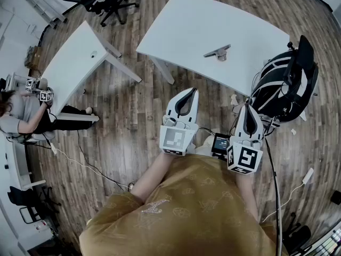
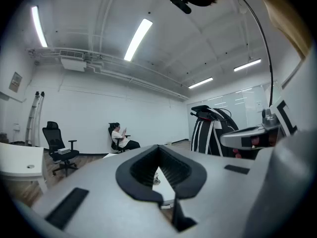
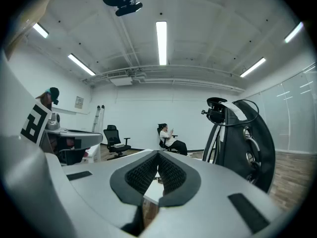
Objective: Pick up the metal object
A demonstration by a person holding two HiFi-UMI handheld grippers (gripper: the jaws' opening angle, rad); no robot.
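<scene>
Pointing toward the white table [image 1: 176,31], the left tool [image 1: 192,92] has its jaws pressed together with nothing between them; its own view shows smooth grey plastic shells and black ribbed pads [image 2: 173,168] meeting in a narrow V. The right tool [image 1: 248,107], beside it and equally short of the table's near edge, is likewise closed and empty. Each carries a cube with square black-and-white markers at its rear, and a person [image 1: 192,212] in a mustard shirt holds both over the dark wood-plank floor [image 1: 122,132], hands hidden behind the cubes. The metal object [image 1: 217,52] lies on the table's smooth top, close to that near edge and well apart from both tools: a flat grey bar with a rounded piece beneath, too small to make out further. Right of the table stands a bulky black item [image 1: 285,84] with white stripes, its kind unclear. The table's legs are mostly hidden under its top.
</scene>
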